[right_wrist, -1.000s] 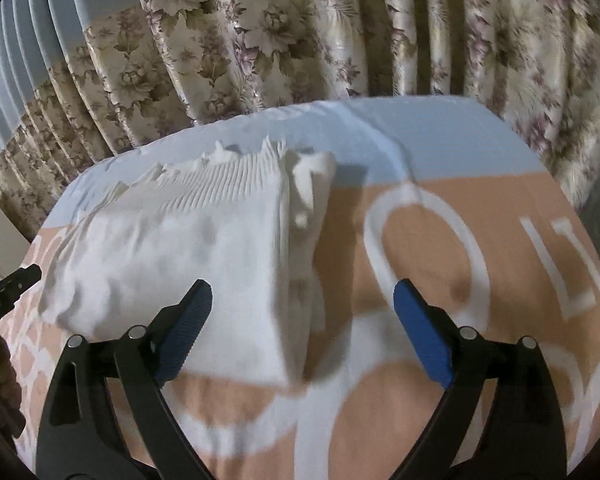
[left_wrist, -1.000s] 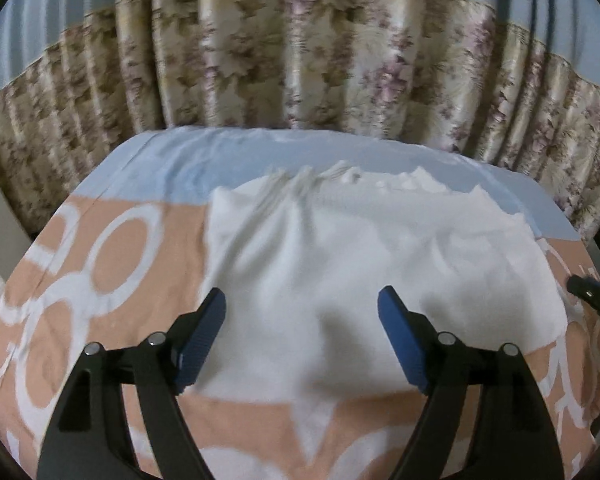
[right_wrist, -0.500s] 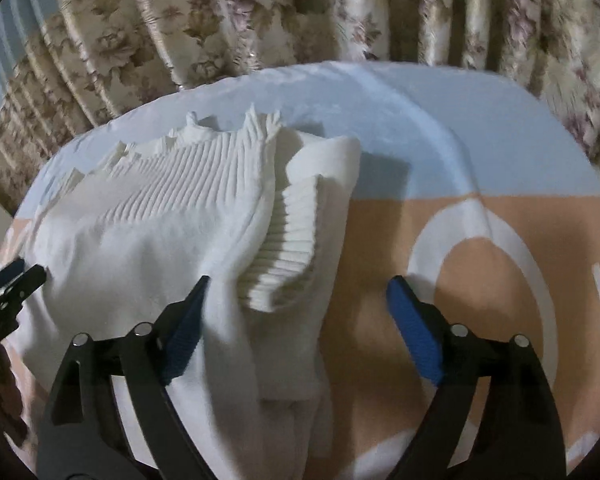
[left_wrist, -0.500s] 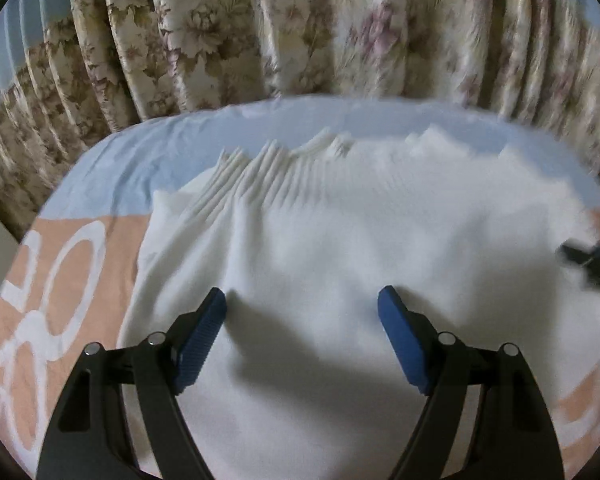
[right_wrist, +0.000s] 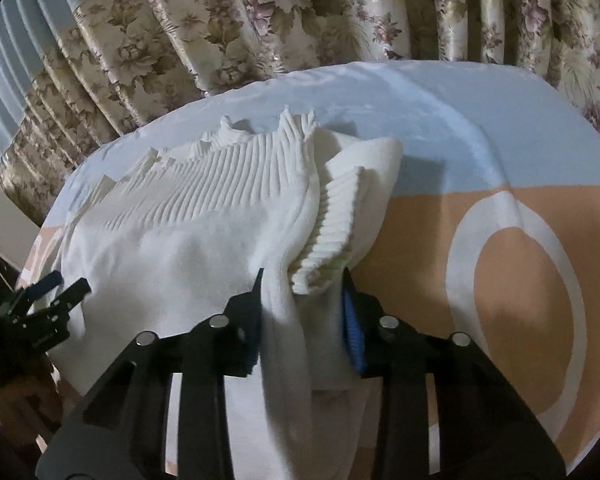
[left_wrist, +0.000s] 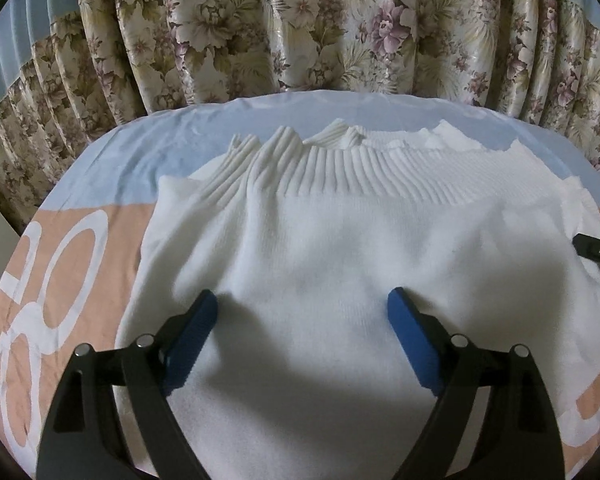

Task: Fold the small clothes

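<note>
The white sweater (left_wrist: pixel 340 248) lies across the middle of the bed cover (right_wrist: pixel 520 240), ribbed hem toward the curtain-side edge. The right gripper (right_wrist: pixel 302 304) pinches a bunched fold at the sweater's right edge; the left gripper (left_wrist: pixel 302 316) hovers spread wide over the knit, holding nothing. With only one side gripped, lifting may drag the whole sweater askew.

Black hand-held gripper (left_wrist: pixel 302 312) (blue pads (left_wrist: pixel 190 332))
</note>
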